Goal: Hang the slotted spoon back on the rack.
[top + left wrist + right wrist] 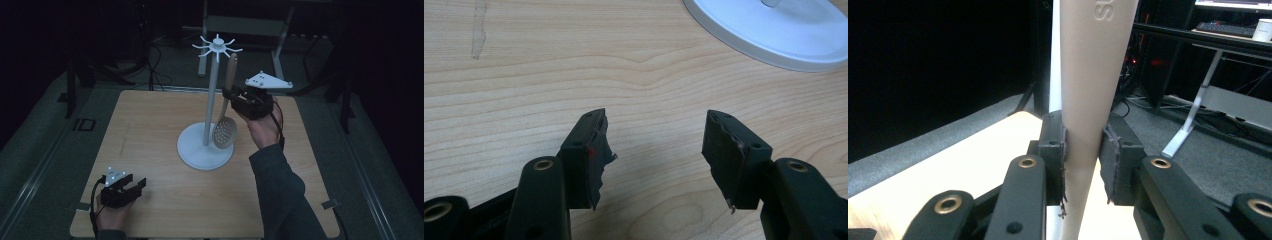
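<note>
Two claws are in use. Nearest, the left claw (656, 160) is rested wide and empty on the table (150, 150). Beyond, the slotted spoon (226, 127) is clamped by its handle in the right claw (235, 95), beside the rack's (212, 80) hooks, presumably for hanging.

A: What kind of place is this?

B: Lab or test room, not a home. Small wooden worktop (150, 150) sits alone on grey carpet (45, 150), surroundings dark.

A: Evidence?

B: Cables (155, 70) trail over the floor behind the worktop. Legs of a white height-adjustable desk (1193, 120) stand in the background, with a keyboard (1223, 29) and a white mug (1262, 29) on top. Tape marks (330, 204) sit at the worktop corners.

A: Anything domestic?

B: Just a prop: a white utensil stand (210, 100) with hook arms, staged in the middle of the worktop. Reads as a recording setup.
</note>
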{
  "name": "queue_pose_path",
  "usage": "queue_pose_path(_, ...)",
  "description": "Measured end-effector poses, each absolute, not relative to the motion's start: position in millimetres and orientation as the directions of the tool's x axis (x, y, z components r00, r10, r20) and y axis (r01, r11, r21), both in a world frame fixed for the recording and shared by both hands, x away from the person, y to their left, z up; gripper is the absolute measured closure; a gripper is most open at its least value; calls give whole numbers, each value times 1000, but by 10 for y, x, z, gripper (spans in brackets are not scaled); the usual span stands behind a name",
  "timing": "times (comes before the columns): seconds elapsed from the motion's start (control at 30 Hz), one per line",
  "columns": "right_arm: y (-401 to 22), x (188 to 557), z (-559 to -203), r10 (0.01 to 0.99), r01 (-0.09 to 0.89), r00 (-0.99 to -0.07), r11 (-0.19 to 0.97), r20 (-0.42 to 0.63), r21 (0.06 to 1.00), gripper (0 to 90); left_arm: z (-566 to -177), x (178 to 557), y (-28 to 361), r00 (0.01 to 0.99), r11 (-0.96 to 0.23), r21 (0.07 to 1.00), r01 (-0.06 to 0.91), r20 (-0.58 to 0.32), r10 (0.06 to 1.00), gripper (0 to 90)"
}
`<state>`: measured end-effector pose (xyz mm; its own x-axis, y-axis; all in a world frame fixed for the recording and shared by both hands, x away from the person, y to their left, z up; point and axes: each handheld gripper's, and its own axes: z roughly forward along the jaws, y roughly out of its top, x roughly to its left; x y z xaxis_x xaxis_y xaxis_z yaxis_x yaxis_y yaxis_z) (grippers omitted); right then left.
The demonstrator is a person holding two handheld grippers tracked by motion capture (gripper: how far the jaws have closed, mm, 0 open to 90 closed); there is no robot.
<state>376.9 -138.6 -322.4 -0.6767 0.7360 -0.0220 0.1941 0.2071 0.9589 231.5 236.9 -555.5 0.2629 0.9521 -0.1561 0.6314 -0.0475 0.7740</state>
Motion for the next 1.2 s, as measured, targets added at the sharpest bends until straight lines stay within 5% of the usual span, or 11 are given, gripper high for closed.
queue_pose_path(0.87, -1279, 3861, -3259, 737, 209, -675, 216, -19, 954, 722, -5553, 2313, 2371, 262, -45, 776, 629, -157, 952, 437)
queue_pose_path(1.2, -1300, 3800, -3246, 748, 193, -661, 242, -56, 951, 413, -5555, 2315, 2362, 262, -47, 775, 630, -156, 952, 437)
